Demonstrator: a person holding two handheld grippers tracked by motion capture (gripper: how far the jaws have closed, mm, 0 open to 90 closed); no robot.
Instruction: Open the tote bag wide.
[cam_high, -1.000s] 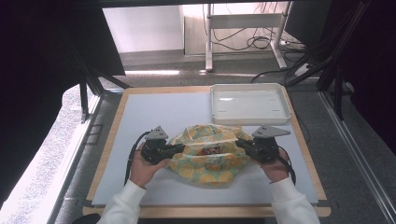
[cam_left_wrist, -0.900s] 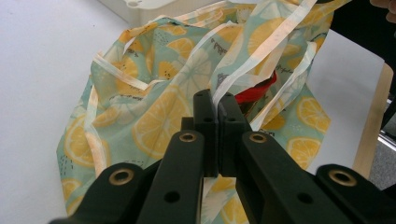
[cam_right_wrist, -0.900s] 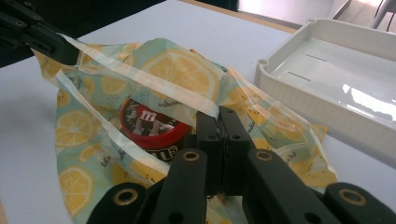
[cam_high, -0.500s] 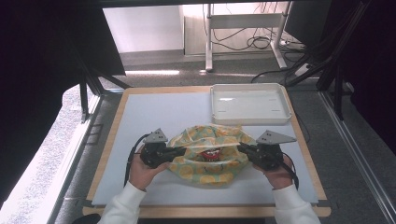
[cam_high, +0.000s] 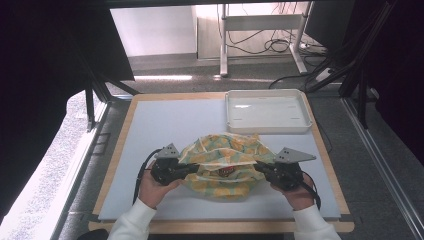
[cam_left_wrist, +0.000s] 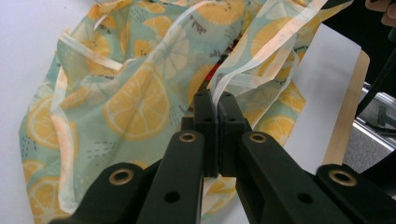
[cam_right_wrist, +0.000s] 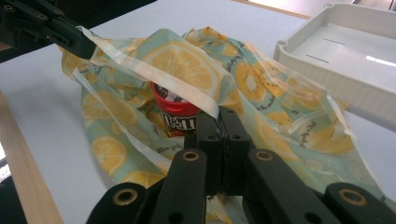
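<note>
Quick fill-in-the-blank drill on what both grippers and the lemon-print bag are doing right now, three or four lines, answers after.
1. Both the left gripper and the right gripper are shut on the rim of the ____-print bag.
2. Inside the bag's mouth sits a candy pack whose main colour is ____.
3. The white tray at the table's far right holds ____.
4. The bag rests on the ____, not lifted clear.

Missing words: lemon; red; nothing; table

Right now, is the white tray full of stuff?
No, the white tray shows a bare bottom, and the lemon-print bag lies on the table in front of it.
</note>
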